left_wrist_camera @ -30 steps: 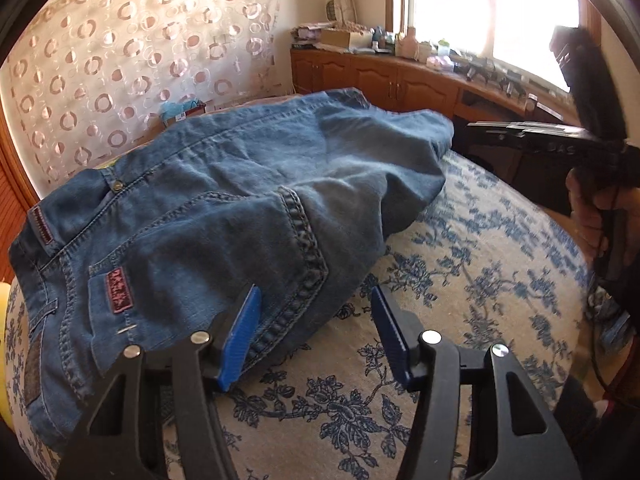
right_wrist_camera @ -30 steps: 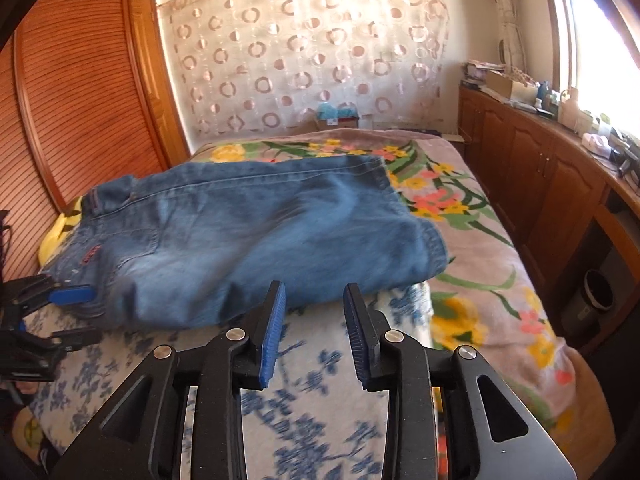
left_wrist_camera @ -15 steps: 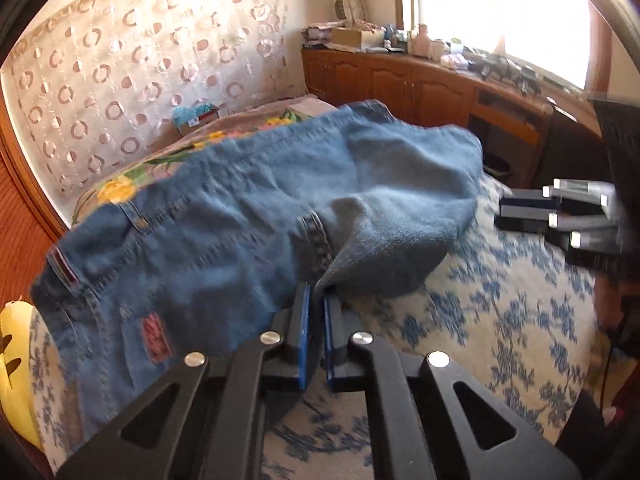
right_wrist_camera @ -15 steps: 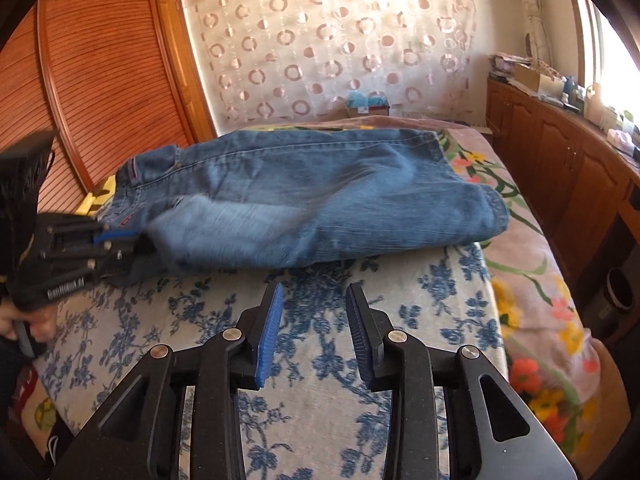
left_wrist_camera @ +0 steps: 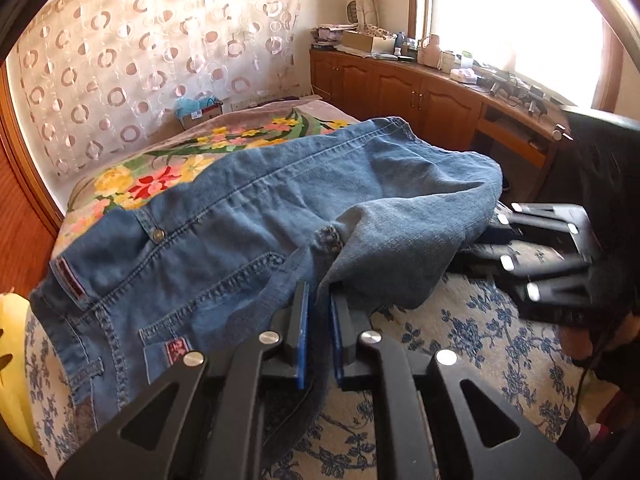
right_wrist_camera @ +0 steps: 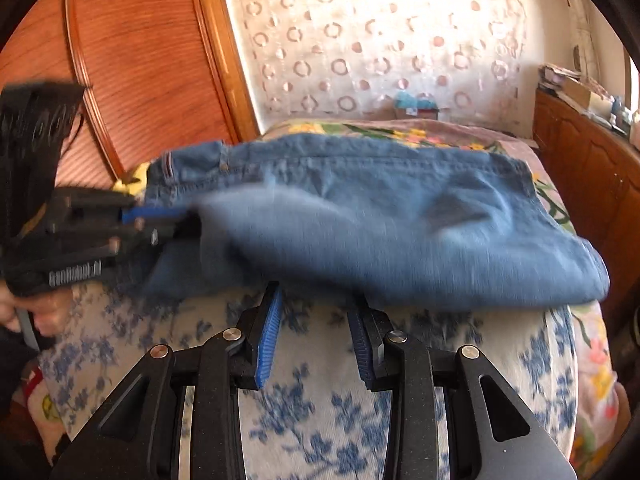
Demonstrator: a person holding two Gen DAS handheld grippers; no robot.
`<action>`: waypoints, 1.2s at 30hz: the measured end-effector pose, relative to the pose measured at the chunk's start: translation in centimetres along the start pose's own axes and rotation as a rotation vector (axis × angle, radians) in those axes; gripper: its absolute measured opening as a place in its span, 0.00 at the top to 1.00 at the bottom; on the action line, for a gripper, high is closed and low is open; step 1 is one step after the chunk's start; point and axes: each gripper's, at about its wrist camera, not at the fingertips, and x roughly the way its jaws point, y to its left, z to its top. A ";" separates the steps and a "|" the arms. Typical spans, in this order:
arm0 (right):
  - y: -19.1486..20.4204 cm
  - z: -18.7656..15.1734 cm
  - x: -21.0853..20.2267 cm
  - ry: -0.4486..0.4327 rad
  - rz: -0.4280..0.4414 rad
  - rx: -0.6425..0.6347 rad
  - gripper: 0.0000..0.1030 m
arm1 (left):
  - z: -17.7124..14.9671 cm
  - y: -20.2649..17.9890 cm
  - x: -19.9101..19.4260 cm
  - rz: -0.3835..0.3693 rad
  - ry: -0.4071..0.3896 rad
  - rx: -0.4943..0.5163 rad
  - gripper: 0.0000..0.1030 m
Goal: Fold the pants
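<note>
Blue jeans [left_wrist_camera: 280, 208] lie across the bed, waistband to the left, legs folded back at the right. My left gripper [left_wrist_camera: 318, 292] pinches a fold of denim near the crotch seam and holds it lifted; its jaws are opening slightly, with the cloth still between the pads. From the right wrist it shows at the left [right_wrist_camera: 160, 220], gripping the jeans [right_wrist_camera: 400, 220]. My right gripper [right_wrist_camera: 316, 296] is open, its fingertips at the jeans' near folded edge with only bedcover between them. In the left wrist view the right gripper [left_wrist_camera: 496, 236] reaches under the denim's right side.
The bed has a blue-flowered cover [left_wrist_camera: 460, 340] in front and a bright floral blanket [left_wrist_camera: 160, 176] behind. Wooden cabinets [left_wrist_camera: 420, 92] with clutter run under the window. A wooden panelled door [right_wrist_camera: 140, 60] stands left. A hand [right_wrist_camera: 44, 312] holds the left gripper's handle.
The left gripper closed on the jeans' edge by the crotch seam and raised it. The right gripper moved in to the jeans' near folded edge, still open.
</note>
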 end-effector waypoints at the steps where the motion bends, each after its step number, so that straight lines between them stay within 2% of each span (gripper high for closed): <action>1: 0.0 0.5 0.1 -0.006 0.007 0.000 0.71 | -0.4 0.2 -0.2 -0.010 0.002 -0.009 0.88; 2: -0.1 0.9 0.2 -0.011 0.009 -0.001 0.76 | -0.8 0.3 -0.4 -0.017 0.004 -0.018 0.86; 5: -0.2 1.9 0.2 -0.026 -0.001 -0.002 0.76 | -2.3 0.6 -1.5 -0.027 0.005 -0.032 0.82; 8: -0.2 2.3 0.3 -0.012 0.008 0.003 0.76 | -4.1 1.0 -3.0 0.017 -0.007 -0.030 0.81; 10: -0.1 2.0 0.5 0.008 0.005 -0.008 0.76 | -5.1 1.6 -4.0 0.028 -0.013 -0.034 0.75; 12: 0.4 1.4 0.6 0.035 -0.004 -0.035 0.76 | -6.2 2.6 -5.2 0.051 -0.031 -0.047 0.64; 16: 1.0 -0.3 0.8 0.086 -0.028 -0.071 0.76 | -7.7 4.8 -6.8 0.075 -0.067 -0.089 0.54; 20: 1.3 -1.7 0.9 0.116 -0.037 -0.087 0.75 | -8.8 6.4 -7.7 0.081 -0.086 -0.122 0.35; 23: 1.6 -2.4 1.1 0.137 -0.035 -0.101 0.73 | -9.6 7.3 -7.9 0.087 -0.080 -0.143 0.35; 26: 2.4 -2.8 1.4 0.152 -0.019 -0.131 0.70 | -10.6 8.1 -8.1 0.137 -0.076 -0.149 0.35; 29: 3.5 -2.8 1.8 0.151 -0.023 -0.175 0.67 | -11.8 8.7 -8.2 0.148 -0.061 -0.163 0.35; 36: 5.5 -2.3 2.8 0.133 -0.018 -0.254 0.67 | -14.8 11.5 -8.6 0.189 -0.021 -0.227 0.35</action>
